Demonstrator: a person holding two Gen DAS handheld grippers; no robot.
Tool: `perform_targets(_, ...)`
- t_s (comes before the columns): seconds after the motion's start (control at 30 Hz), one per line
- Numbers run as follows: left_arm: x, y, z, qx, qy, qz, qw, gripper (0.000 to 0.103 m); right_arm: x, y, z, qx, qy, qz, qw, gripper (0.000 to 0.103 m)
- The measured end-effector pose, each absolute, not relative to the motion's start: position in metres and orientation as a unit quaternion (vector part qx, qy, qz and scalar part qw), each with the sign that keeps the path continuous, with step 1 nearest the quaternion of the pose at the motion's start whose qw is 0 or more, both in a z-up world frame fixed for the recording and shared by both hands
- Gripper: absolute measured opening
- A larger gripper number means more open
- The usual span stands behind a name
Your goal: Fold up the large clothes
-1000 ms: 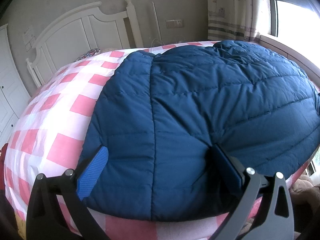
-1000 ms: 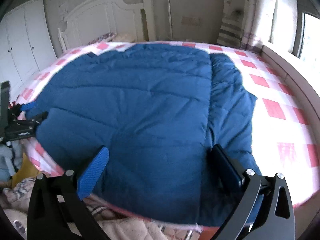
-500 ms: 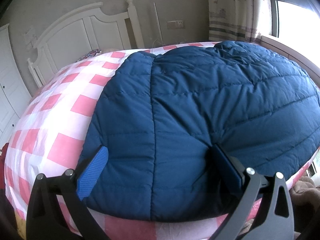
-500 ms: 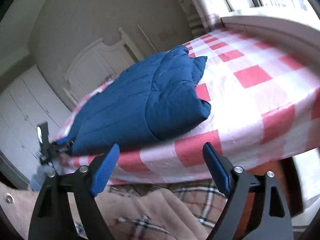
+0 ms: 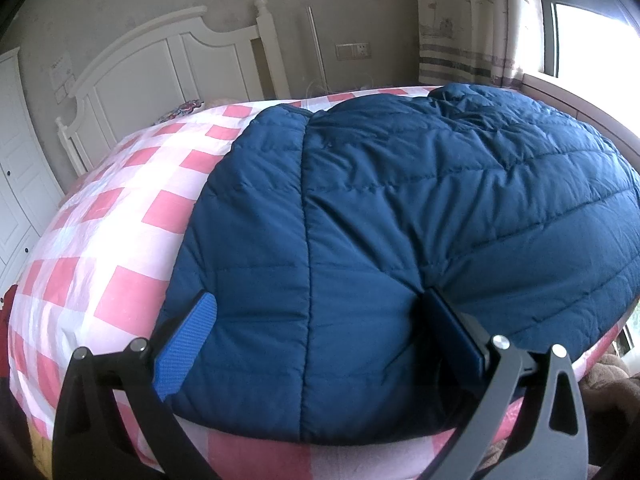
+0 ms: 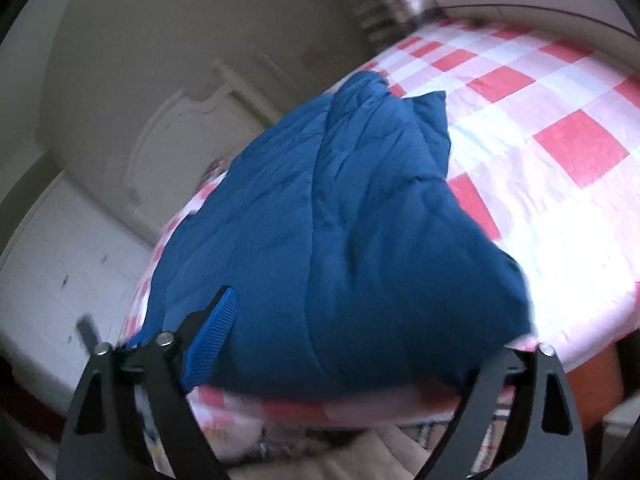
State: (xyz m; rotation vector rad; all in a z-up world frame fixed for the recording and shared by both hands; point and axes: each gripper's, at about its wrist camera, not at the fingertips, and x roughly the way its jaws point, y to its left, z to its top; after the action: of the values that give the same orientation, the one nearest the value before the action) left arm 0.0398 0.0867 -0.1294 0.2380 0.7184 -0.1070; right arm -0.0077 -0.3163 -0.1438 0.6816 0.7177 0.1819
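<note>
Navy quilted down jacket [image 5: 400, 240] spread on the pink-checked bedsheet [image 5: 120, 208], headboard [image 5: 168, 68] at 11 o'clock. Left gripper [image 5: 320, 332] fingers apart, astride the hem; right gripper [image 6: 356, 340] likewise apart.

The left gripper [image 5: 316, 340] and right gripper [image 6: 344, 344] share one build: black angular arms with triangular cut-outs, silver screw heads, and textured blue finger pads [image 5: 186, 344].
</note>
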Motion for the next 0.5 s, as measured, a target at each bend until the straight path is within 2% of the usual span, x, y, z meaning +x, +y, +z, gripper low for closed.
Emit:
perform_targets(0.1, 0.039, 0.086, -0.130, 0.116, 0.349, -0.052, 0.929, 0.101, 0.009, -0.301, -0.141, 0.331, 0.342, 0.077, 0.876, 0.092)
perform_targets(0.13, 0.039, 0.086, -0.130, 0.116, 0.349, -0.052, 0.929, 0.101, 0.011, -0.298, -0.141, 0.326, 0.338, 0.077, 0.880, 0.082)
perform_targets(0.33, 0.043, 0.079, -0.110, 0.112, 0.384, -0.067, 0.914, 0.100, -0.016, -0.312, -0.136, 0.357, 0.271, 0.091, 0.889, 0.042)
perform_targets(0.5, 0.045, 0.053, -0.052, 0.105, 0.329, -0.094, 0.934, 0.101, -0.037, -0.314, -0.123, 0.360, 0.234, 0.113, 0.896, 0.038)
